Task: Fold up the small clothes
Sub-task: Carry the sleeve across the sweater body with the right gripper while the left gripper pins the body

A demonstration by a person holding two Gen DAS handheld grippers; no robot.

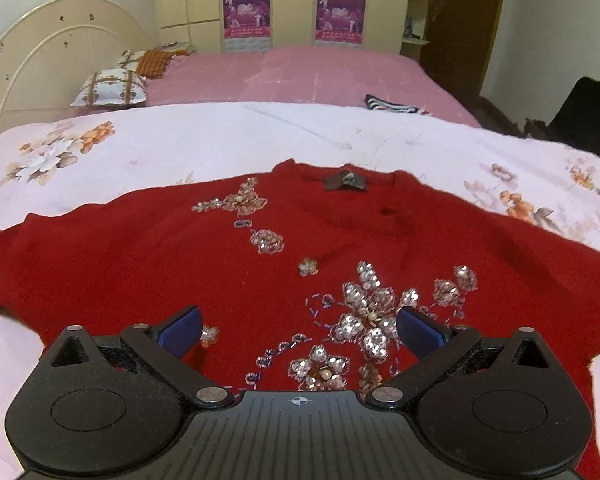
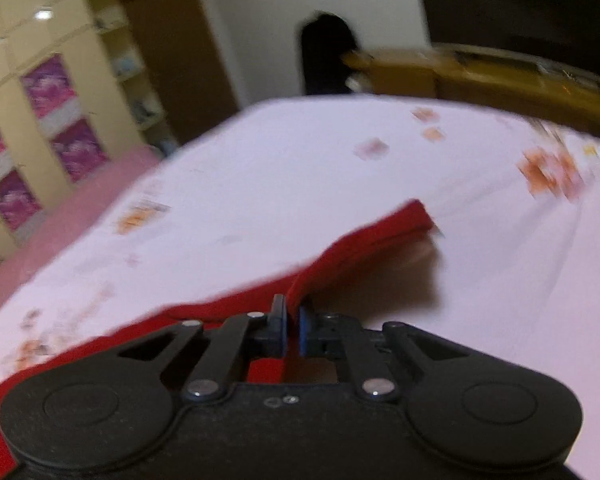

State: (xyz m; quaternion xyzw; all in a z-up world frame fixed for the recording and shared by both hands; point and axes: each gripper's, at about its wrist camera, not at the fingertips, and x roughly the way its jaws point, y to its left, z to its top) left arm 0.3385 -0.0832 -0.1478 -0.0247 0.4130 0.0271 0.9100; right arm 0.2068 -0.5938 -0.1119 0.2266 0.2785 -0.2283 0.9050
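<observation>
A small red sweater [image 1: 140, 264] with sequin flowers lies flat, front up, on a white floral sheet [image 1: 180, 144]; its collar and label point away from me. My left gripper [image 1: 300, 326] hovers open over the lower chest, blue pads wide apart with only sequins showing between them. In the right wrist view the picture is blurred. My right gripper [image 2: 293, 322] is shut on the edge of a red sleeve [image 2: 364, 240], which rises off the sheet [image 2: 300, 168] toward the cuff.
A pink bedspread [image 1: 300, 72] with pillows [image 1: 108, 88] and a striped garment [image 1: 388, 104] lies beyond the sheet. Wardrobes and a cream headboard stand behind. A dark shape [image 2: 328, 52] and a wooden bed rail [image 2: 500, 80] border the sheet on the right.
</observation>
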